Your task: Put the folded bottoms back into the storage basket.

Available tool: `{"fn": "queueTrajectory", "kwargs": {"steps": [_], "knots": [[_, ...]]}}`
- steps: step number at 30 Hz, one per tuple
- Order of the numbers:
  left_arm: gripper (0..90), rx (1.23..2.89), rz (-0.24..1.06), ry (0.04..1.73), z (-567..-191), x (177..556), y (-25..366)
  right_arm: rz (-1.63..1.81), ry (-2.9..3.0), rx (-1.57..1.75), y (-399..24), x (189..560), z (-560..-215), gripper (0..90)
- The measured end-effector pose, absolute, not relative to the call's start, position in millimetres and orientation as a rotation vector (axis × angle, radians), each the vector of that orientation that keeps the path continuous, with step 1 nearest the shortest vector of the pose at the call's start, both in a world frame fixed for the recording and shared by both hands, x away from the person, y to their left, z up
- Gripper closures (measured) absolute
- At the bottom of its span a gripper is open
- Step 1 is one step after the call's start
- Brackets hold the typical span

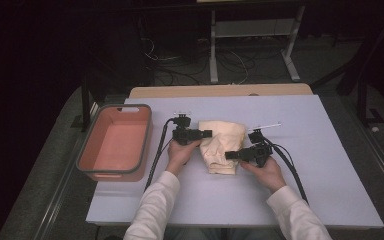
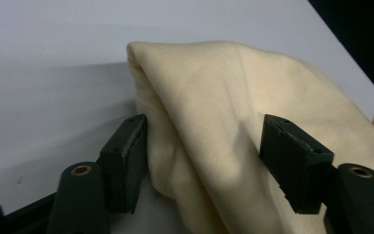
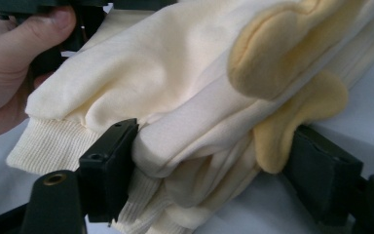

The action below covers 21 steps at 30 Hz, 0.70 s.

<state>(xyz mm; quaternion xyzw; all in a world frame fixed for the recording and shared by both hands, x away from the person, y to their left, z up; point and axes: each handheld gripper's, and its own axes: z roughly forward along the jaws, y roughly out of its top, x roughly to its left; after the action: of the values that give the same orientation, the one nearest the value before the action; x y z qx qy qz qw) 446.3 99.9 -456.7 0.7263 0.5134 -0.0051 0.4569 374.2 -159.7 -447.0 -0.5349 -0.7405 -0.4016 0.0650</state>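
Observation:
A folded cream garment [image 1: 223, 142] with ribbed cuffs and a yellow lining lies mid-table. My left gripper [image 1: 207, 133] comes at its left edge, pointing right. In the left gripper view the cloth's fold [image 2: 214, 87] lies between the jaws of the left gripper [image 2: 204, 156]; one pad touches it, while the other stands just off it. My right gripper [image 1: 228, 155] meets the garment's near right side. In the right gripper view its jaws [image 3: 214, 161] bracket the layered stack [image 3: 151, 63], both pads against the cloth.
An orange basket with a grey rim [image 1: 87, 165] stands empty at the table's left edge. Bare white tabletop [image 1: 320, 165] spreads right of the garment and in front of it. Black cables trail back from both grippers. The left hand [image 3: 9, 63] shows in the right gripper view.

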Motion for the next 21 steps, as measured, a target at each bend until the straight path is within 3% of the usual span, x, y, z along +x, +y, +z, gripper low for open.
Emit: {"fn": "queueTrajectory", "kwargs": {"steps": [3, 5, 8, 21], "knots": [[39.7, 1.788, -0.011, 1.275, -456.7, 445.6, 98.8, -1.217, -2.223, -1.606, -158.1, 374.1, -447.8, 30.9], [45.6, 1.784, -0.014, 1.283, -457.1, 445.2, 98.2, -1.219, -2.16, -1.592, -157.9, 375.2, -449.9, 39.8], [51.0, 1.78, -0.031, 1.29, -457.4, 445.1, 97.5, -1.22, -2.094, -1.571, -158.6, 377.2, -453.2, 46.1], [67.2, 1.751, -0.079, 1.281, -453.9, 443.1, 98.2, -1.239, -2.117, -1.552, -158.3, 373.5, -447.9, 59.4]]}}
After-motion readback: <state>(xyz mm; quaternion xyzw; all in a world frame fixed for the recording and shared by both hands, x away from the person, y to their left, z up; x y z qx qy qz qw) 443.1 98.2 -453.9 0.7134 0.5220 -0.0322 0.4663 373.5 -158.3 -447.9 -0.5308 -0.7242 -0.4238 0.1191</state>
